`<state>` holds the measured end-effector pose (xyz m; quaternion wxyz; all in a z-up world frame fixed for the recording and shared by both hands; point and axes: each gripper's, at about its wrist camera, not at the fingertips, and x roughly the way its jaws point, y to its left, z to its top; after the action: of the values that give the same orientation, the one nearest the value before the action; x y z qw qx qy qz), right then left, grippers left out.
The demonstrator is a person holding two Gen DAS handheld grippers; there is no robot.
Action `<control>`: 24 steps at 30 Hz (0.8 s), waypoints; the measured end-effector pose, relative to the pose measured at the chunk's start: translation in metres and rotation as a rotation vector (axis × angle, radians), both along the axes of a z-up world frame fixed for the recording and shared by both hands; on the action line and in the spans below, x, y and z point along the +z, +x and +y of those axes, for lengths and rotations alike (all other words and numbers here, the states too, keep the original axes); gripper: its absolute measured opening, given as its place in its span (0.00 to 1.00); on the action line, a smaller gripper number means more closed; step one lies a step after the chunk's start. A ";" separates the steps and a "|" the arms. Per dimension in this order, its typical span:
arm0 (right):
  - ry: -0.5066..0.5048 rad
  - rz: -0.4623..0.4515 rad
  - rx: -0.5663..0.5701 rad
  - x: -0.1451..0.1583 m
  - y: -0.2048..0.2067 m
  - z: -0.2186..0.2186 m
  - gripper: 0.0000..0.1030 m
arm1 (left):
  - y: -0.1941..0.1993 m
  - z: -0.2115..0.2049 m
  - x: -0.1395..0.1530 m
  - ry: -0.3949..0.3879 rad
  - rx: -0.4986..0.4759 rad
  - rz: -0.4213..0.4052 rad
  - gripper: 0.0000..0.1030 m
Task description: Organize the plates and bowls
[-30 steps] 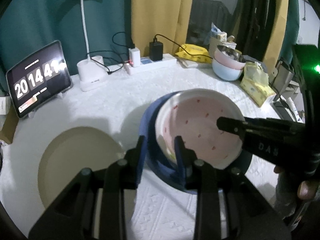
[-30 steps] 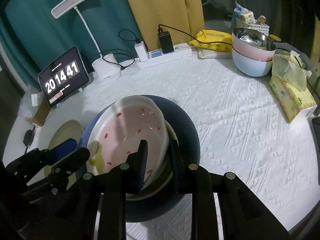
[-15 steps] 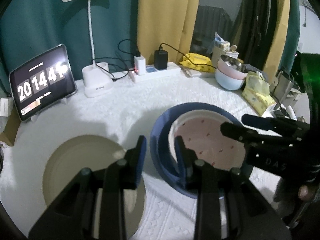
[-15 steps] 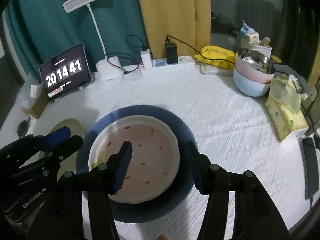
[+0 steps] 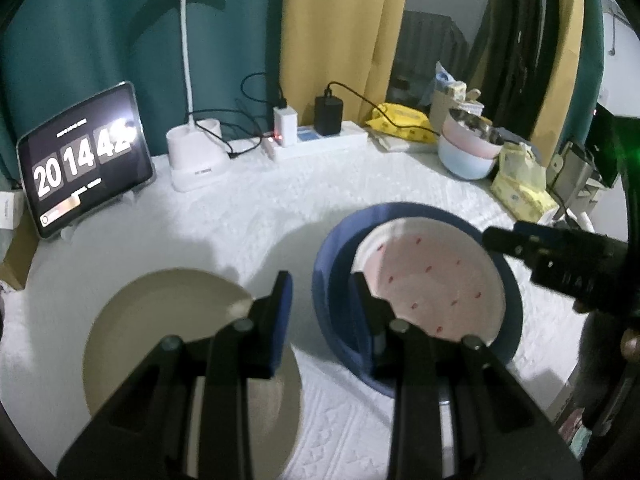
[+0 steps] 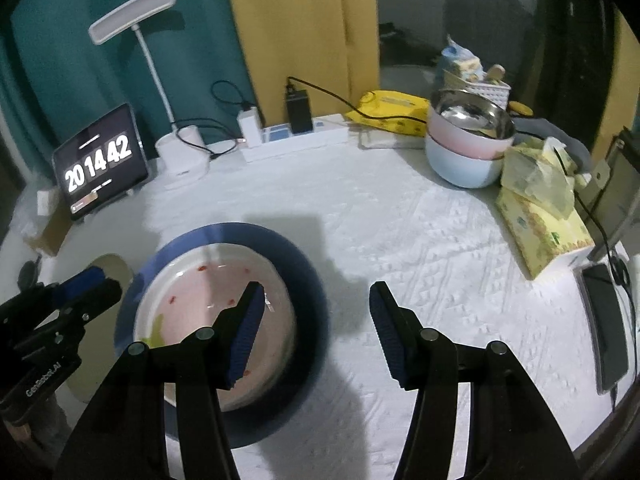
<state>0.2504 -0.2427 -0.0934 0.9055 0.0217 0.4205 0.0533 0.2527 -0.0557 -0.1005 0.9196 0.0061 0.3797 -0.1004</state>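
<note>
The pink plate (image 6: 208,312) w/ red specks sits inside the blue plate (image 6: 308,280), both flat on the white counter (image 6: 420,240), roughly centre-front. A beige plate (image 5: 160,320) lies alone just to their left, apart from the stack. Far right at the counter's back edge, a pink bowl (image 6: 464,136) w/ steel lining is nested in a pale blue bowl (image 6: 460,168).

Right tool (image 6: 316,320): jaws stand wide, nothing between the pads; it hangs over the blue plate's right rim and bare cloth, touching neither as far as can be seen. Left tool (image 5: 320,308): jaws narrow, but a clear gap shows between the pads. Its right finger overlaps the near-left rim of the blue plate in the left wrist view; whether it touches that rim can't be told, and it doesn't look clamped on anything.

Step in hand, by judgement: pink plate looks placed on blue, right tool free of it. Bowls look already nested, so what's left is prob. the beige plate.

Next move likely calls for the left tool to shift over to the beige plate, open enough to take its rim, pinch the near edge, then lift and carry it to the stack. Beige looks about as wide as the blue, so it may belong under, not on top; that'd need both tools. Thin rim flat on cloth = awkward pinch, slip risk.
</note>
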 end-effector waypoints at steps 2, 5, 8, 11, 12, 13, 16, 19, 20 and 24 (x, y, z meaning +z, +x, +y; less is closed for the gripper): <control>0.005 -0.006 -0.011 -0.001 -0.001 -0.005 0.56 | 0.001 -0.001 -0.005 0.009 0.001 0.011 0.30; 0.013 -0.003 -0.014 -0.004 0.000 -0.011 0.56 | 0.003 -0.001 -0.010 0.018 0.005 0.021 0.30; 0.020 0.003 -0.019 -0.008 0.000 -0.015 0.56 | 0.004 -0.004 -0.013 0.034 0.004 0.024 0.30; 0.032 0.006 -0.019 -0.012 0.000 -0.019 0.55 | 0.006 -0.006 -0.016 0.050 0.006 0.031 0.30; 0.035 0.009 -0.019 -0.014 0.000 -0.020 0.55 | 0.006 -0.006 -0.018 0.053 0.008 0.036 0.30; 0.039 0.013 -0.017 -0.016 0.000 -0.022 0.54 | 0.007 -0.007 -0.019 0.057 0.008 0.039 0.30; 0.053 0.032 -0.006 -0.024 0.002 -0.023 0.49 | 0.008 -0.007 -0.023 0.064 0.010 0.048 0.30; 0.064 0.051 0.010 -0.031 0.004 -0.021 0.46 | 0.009 -0.007 -0.023 0.068 0.013 0.046 0.30; 0.068 0.054 0.016 -0.033 0.005 -0.020 0.43 | 0.010 -0.007 -0.024 0.071 0.014 0.050 0.30; 0.102 0.051 0.016 -0.036 0.007 -0.020 0.41 | 0.010 -0.006 -0.027 0.066 0.009 0.053 0.30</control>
<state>0.2572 -0.2627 -0.1293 0.8917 0.0660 0.4404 0.0814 0.2632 -0.0616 -0.1274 0.9090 0.0319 0.4071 -0.0839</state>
